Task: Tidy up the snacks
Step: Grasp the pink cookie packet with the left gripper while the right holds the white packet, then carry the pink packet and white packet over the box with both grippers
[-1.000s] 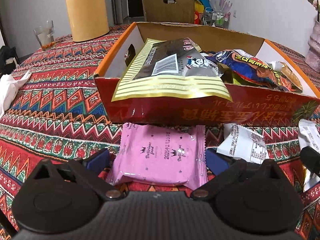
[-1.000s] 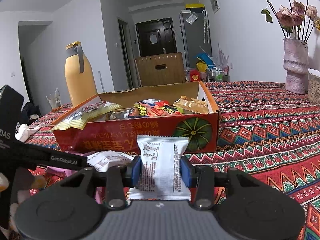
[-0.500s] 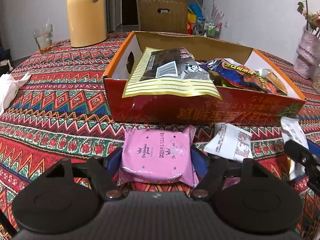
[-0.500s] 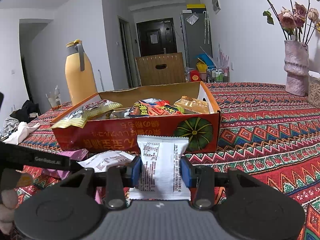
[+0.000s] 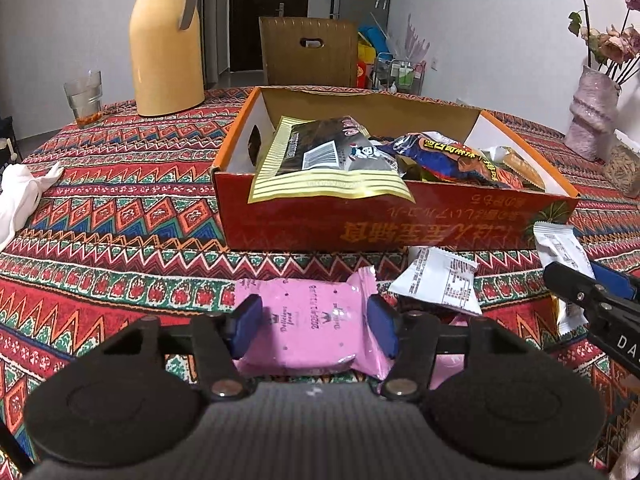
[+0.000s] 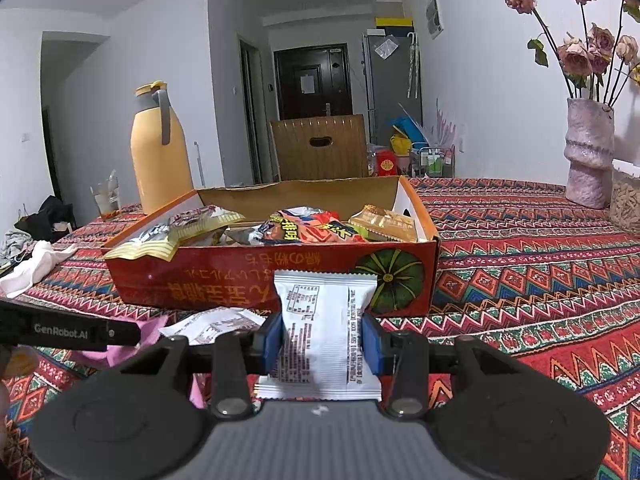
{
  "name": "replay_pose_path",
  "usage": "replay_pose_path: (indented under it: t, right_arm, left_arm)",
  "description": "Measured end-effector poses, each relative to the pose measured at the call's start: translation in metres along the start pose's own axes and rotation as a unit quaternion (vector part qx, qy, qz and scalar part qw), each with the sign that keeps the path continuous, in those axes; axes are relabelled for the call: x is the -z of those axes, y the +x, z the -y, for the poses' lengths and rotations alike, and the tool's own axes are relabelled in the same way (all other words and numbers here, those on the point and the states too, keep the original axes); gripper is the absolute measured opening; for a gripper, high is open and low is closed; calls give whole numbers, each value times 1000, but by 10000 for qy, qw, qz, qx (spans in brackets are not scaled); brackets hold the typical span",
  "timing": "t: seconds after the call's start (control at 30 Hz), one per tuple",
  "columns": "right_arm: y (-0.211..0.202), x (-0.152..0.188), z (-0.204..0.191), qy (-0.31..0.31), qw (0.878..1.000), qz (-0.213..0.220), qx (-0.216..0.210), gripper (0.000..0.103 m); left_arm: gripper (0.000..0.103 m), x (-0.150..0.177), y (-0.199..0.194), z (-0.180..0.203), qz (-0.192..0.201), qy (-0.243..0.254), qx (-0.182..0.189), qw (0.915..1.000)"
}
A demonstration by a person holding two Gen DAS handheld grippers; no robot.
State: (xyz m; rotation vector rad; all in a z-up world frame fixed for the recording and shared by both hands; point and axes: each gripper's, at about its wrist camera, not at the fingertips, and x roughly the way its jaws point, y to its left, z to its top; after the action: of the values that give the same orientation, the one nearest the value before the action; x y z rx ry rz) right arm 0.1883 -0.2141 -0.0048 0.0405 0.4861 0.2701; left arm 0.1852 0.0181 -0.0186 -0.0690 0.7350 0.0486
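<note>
Left hand-held gripper (image 5: 314, 322) clamps the pink snack pack (image 5: 308, 320) between both blue pads, pack just off the table (image 5: 120, 200), short of the box; right hand-held gripper (image 6: 322, 340) grips a white snack pack (image 6: 326, 332) upright, pads tight on both its sides, in front of the red cardboard box (image 6: 224, 280); box already holds several snacks: black-and-gold bag (image 5: 328, 164) overhanging the near wall, red-blue bag (image 5: 444, 156), tan packet (image 6: 384, 222); one more white packet (image 5: 438, 280) lies loose on the table between box and grippers; more pink wrapper shows beneath the left gripper, count unclear; judged past halfway: both held packs not yet dropped in, loose white one not yet picked; thermos (image 5: 166, 40), glass (image 5: 85, 98) and vase (image 6: 588, 156) stand well apart from the work.
</note>
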Motion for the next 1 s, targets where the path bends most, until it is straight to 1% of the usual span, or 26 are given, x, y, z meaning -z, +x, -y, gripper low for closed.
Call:
replay_pose_path:
  t: [0.03, 0.07, 0.1, 0.23, 0.27, 0.3, 0.37, 0.5, 0.53, 0.6, 0.7, 0.8, 1.0]
  right_arm:
    - [0, 0, 0, -1, 10000, -7, 11, 42]
    - [0, 1, 0, 1, 10000, -12, 19, 42]
    - [0, 1, 1, 5, 10000, -15, 23, 42]
    - [0, 2, 1, 9, 10000, -35, 32, 42]
    - [1, 2, 1, 7, 10000, -44, 31, 42]
    - [1, 2, 1, 5, 10000, -52, 27, 42]
    - [2, 2, 1, 1, 10000, -56, 21, 42]
    - [2, 3, 0, 2, 10000, -60, 20, 42]
    - [2, 3, 0, 0, 10000, -55, 20, 42]
    - [2, 2, 0, 2, 10000, -58, 20, 42]
    - [3, 3, 0, -9, 10000, -70, 20, 42]
    - [3, 3, 0, -5, 10000, -72, 21, 42]
    - [4, 4, -1, -16, 10000, -82, 25, 42]
  left_arm:
    - [71, 0, 0, 0, -6, -22, 4, 10000]
    - [79, -1, 1, 0, -2, -46, -10, 10000]
    - [86, -1, 2, 0, -12, -63, -30, 10000]
    - [97, -1, 14, -2, -207, -243, -238, 9992]
    - [103, -1, 18, -4, -262, -319, -311, 9987]
    - [103, 0, 22, -6, -314, -390, -388, 9980]
    - [103, 1, 28, -8, -392, -438, -411, 9974]
    - [102, 3, 29, -5, -390, -316, -499, 9975]
    - [100, 4, 29, -4, -378, -278, -527, 9975]
    - [86, 4, 28, -1, -315, -202, -513, 9980]
    - [76, 5, 25, 1, -242, -100, -428, 9987]
    - [71, 6, 21, 4, -195, -35, -375, 9991]
    - [69, 9, 15, 3, -114, -28, -308, 9995]
